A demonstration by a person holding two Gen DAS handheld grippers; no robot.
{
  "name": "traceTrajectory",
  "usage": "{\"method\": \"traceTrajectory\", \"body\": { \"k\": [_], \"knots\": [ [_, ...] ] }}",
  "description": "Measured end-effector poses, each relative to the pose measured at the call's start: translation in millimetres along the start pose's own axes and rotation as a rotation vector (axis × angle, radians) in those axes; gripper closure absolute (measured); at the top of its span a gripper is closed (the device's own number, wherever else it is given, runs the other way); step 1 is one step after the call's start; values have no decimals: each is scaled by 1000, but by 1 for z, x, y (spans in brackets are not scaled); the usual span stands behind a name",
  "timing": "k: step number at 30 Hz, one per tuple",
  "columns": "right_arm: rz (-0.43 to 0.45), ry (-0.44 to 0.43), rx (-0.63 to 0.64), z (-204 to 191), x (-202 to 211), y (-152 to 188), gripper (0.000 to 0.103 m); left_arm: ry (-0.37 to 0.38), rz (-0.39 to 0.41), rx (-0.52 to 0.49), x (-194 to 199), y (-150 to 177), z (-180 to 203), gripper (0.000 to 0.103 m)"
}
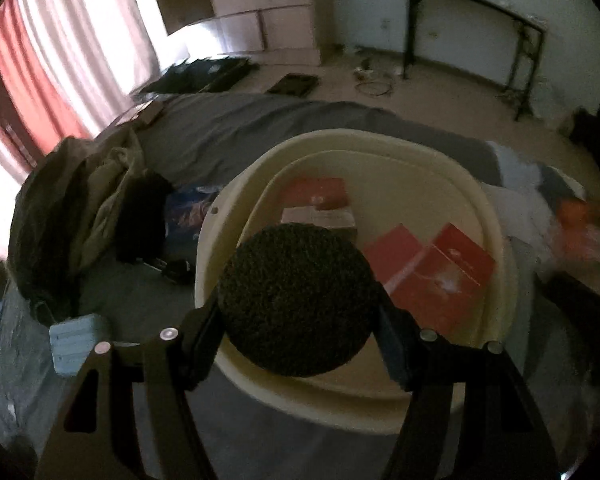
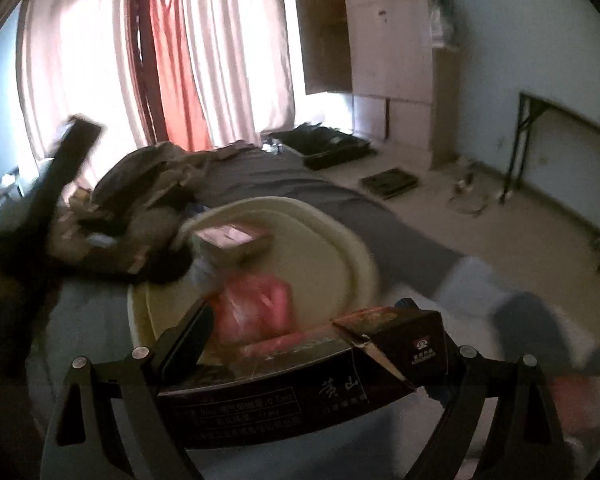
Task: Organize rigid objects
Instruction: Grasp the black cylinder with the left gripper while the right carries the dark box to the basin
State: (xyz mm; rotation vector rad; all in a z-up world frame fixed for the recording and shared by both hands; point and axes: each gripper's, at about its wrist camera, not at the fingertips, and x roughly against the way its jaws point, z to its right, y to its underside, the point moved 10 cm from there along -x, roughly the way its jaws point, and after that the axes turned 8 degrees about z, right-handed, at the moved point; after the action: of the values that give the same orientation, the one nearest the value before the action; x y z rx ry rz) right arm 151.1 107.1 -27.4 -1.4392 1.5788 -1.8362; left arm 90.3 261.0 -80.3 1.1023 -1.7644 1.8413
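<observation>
Bedding fills most of what I see: a grey sheet (image 1: 260,128) spread over the bed, with a heap of olive-drab clothing (image 1: 80,208) bunched at its window side beneath the pink and red curtains (image 2: 172,52). On the sheet sits the cream plastic basin with rounded corners (image 1: 496,216), and both my claws hang over it. Inside lie flat red cardboard boxes (image 1: 440,272), one pair toward the right wall and another red box (image 1: 320,192) at the far side, with a pale pinkish box (image 1: 320,218) just beside it.

My right claw (image 2: 320,344) is clamped on a long black cigarette carton with pale printed lettering (image 2: 284,384), held crosswise above the basin's near rim; the carton blocks my sight of what lies under it. My left claw (image 1: 300,304) grips a dark round disc with a coarse speckled surface (image 1: 296,300), pads pressed to its edges, and the disc hides the basin's middle.

A small pale blue ribbed box (image 1: 76,340) rests on the sheet, left of the basin and apart from it.
</observation>
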Motion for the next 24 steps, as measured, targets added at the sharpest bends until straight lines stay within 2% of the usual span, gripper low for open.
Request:
{"method": "traceTrajectory", "body": {
  "k": [2, 3, 6, 8, 11, 13, 15, 18, 22, 23, 24],
  "knots": [
    [-7, -13, -22, -4, -24, -7, 11, 75, 33, 25, 3, -5, 4, 34],
    [-9, -7, -29, -5, -37, -12, 11, 98, 23, 31, -2, -5, 9, 34],
    [-55, -11, -91, 5, -76, -20, 11, 58, -41, -1, -18, 10, 4, 34],
    [-92, -23, -125, 10, -95, -23, 11, 36, -53, 26, -21, 14, -9, 34],
    [-147, -33, -116, 17, -131, -29, 11, 78, -54, 85, -28, 16, -19, 34],
    [-183, -12, -93, 17, -149, -31, 11, 69, -77, 82, -34, 21, -19, 34],
    [-229, -19, -73, 14, -163, -28, 11, 88, -91, 69, -39, 25, -14, 34],
    [-249, 23, -21, 14, -173, -27, 11, 101, -97, 90, -43, 25, -14, 34],
    [-261, 48, -30, 9, -183, -22, 10, 103, -117, 70, -47, 29, -12, 33],
    [-258, 42, -34, 6, -187, -22, 9, 96, -121, 66, -48, 29, -12, 33],
    [-254, 35, -40, 7, -188, -23, 8, 89, -130, 72, -50, 29, -12, 28]
  ]
}}
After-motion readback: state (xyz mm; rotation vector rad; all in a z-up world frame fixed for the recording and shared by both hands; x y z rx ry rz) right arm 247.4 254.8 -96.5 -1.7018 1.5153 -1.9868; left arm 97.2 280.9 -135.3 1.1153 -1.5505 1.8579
